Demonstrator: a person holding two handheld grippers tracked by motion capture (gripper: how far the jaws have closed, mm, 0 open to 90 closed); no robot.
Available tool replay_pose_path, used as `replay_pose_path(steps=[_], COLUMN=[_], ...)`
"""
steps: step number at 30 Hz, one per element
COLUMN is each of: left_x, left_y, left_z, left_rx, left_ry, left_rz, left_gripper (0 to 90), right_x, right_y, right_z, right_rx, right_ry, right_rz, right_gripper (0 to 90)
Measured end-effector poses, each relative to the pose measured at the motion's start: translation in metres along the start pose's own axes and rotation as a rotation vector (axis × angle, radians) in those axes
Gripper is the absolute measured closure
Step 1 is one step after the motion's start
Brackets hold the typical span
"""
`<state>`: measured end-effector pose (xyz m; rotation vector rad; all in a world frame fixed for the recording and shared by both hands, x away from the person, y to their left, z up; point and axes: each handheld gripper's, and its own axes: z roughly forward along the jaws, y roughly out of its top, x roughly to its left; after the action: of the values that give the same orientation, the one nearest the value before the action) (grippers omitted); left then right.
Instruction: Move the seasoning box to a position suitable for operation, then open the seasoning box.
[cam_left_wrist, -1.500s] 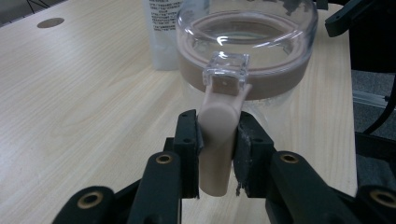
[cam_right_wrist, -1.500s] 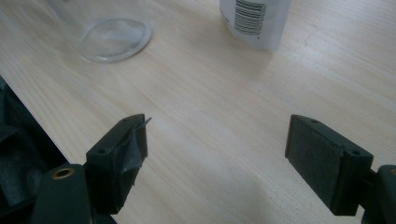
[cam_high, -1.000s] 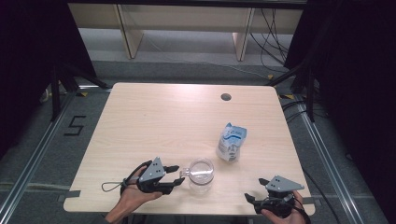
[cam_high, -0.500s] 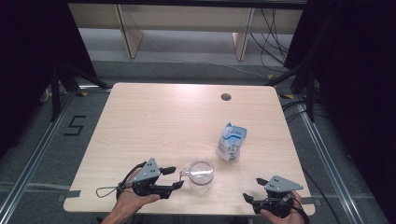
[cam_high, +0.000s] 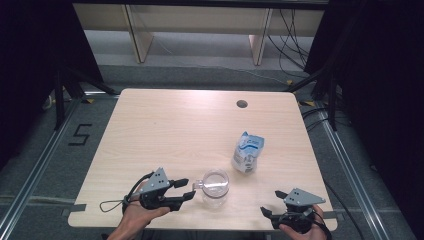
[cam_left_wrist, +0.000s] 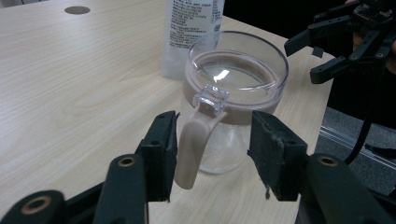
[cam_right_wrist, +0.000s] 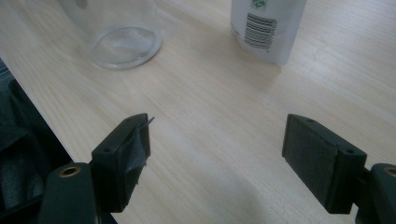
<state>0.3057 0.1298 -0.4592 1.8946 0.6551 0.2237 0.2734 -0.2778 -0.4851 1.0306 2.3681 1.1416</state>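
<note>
- The left gripper (cam_high: 186, 190) is near the front edge of the table (cam_high: 165, 125), on the left side. It points at the clear jug (cam_high: 216, 187) just beside it
- Its jaws have just been closing. A second ago the gripper sat right up against the jug. Then it backed away a little and opened wider. Now it has come in again and the jaws are drawing together
- In the left gripper view the jug's handle (cam_left_wrist: 196, 142) stands between the two black pads. One pad is right next to the handle and may just touch it. The other pad is apart from it, with a gap you can see. So the handle is not squeezed yet and the jug is not held
- I think this means the hand lined itself up better, and the grab on the handle is about to happen
- The jug stands upright in the middle of the front part of the table. It has a clear lid (cam_left_wrist: 236, 70) on top and looks empty
- A white and blue pouch (cam_high: 248, 152) stands a bit behind the jug, to its right, and apart from it
- The right gripper (cam_high: 270, 214) rests at the front right corner, well apart from the jug. It has not moved. Its jaws are spread wide with nothing between them, just bare table
</note>
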Motion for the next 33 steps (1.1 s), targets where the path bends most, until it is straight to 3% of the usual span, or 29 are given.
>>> replay_pose_path(steps=[7,9,10,13,15,17,21,23,28,30,31,32,33], left_x=[-0.001,-0.003,-0.003,-0.006,-0.006,-0.008,-0.008,-0.008,-0.008,-0.006,-0.006,-0.007,-0.005], left_y=[0.003,0.004,0.005,0.008,0.009,0.010,0.012,0.012,0.014,0.015,0.016,0.016,0.016], left_z=[-0.004,-0.004,-0.004,-0.004,-0.004,-0.003,0.001,0.003,0.005,0.006,0.006,0.006,0.007], left_rx=[-0.002,-0.010,-0.012,-0.015,-0.013,-0.005,-0.005,-0.011,-0.010,-0.016,-0.017,-0.018,-0.020], left_ry=[0.030,0.040,0.039,0.041,0.038,0.043,0.035,0.029,0.031,0.026,0.029,0.044,0.040], left_rz=[0.031,0.005,0.031,0.019,0.040,0.040,0.042,0.038,0.039,0.044,0.042,0.009,0.023], left_gripper=[72.2,77.5,79.8,84.2,86.9,88.5,89.3,89.3,89.3,89.3,89.3,89.3,89.3], right_x=[0.001,0.001,0.001,0.001,0.000,0.002,0.000,0.002,0.002,0.001,0.001,0.001,0.001], right_y=[0.000,0.000,0.000,0.000,0.000,0.000,0.000,0.001,0.001,0.002,0.002,0.002,0.002], right_z=[-0.001,0.000,0.000,0.001,0.000,0.000,0.002,0.001,0.002,0.003,0.003,0.003,0.003], right_rx=[0.000,-0.002,-0.004,0.000,-0.006,-0.002,0.007,0.005,0.001,0.001,0.004,0.003,0.002], right_ry=[-0.012,-0.009,-0.002,0.003,-0.013,-0.007,0.032,-0.005,-0.001,0.028,0.041,0.041,0.037], right_rz=[0.004,0.005,0.001,0.002,-0.014,0.012,-0.002,0.009,0.003,-0.006,-0.005,-0.004,-0.003], right_gripper=[24.1,24.1,24.0,24.1,24.0,24.1,24.0,24.0,24.0,24.2,24.2,24.2,24.2])
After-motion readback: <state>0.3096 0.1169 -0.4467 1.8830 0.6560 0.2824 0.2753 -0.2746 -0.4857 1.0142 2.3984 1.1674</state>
